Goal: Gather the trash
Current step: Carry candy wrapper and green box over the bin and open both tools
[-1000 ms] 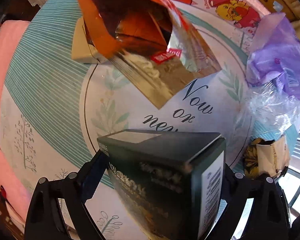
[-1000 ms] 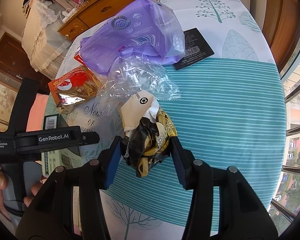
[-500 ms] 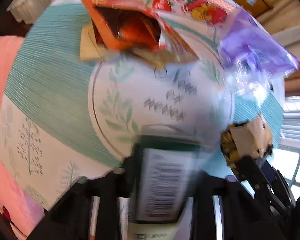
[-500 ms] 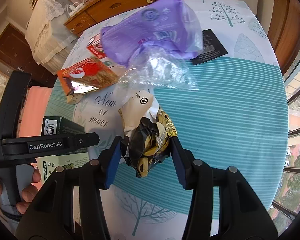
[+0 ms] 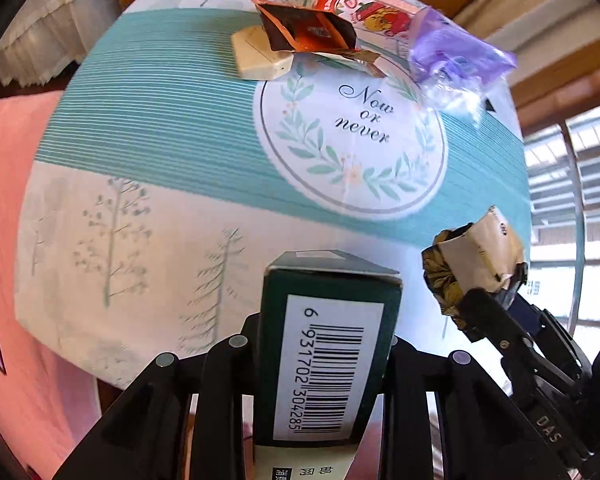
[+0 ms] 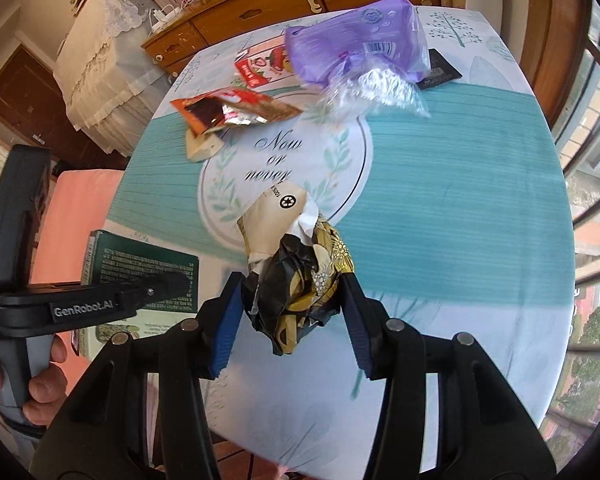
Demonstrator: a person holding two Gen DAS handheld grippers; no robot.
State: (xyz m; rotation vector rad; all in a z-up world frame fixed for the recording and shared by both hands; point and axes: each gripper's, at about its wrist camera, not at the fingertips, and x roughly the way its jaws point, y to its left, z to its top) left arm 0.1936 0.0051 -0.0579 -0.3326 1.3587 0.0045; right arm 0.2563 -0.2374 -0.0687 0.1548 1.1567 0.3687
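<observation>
Both grippers point steeply down above the desk [image 5: 148,128]. Left gripper [image 5: 324,344] jaws clamp a green box [image 5: 332,320] — right gripper [image 6: 292,312] jaws pinch a crumpled wrapper [image 6: 300,272], just beside that box.

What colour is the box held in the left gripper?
Dark green box, with a white barcode label; the left wrist view shows it best.

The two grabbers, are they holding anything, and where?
Yes. The left gripper squeezes the dark green box by its long sides. The right gripper squeezes the crumpled paper wrapper around its lower half.
</observation>
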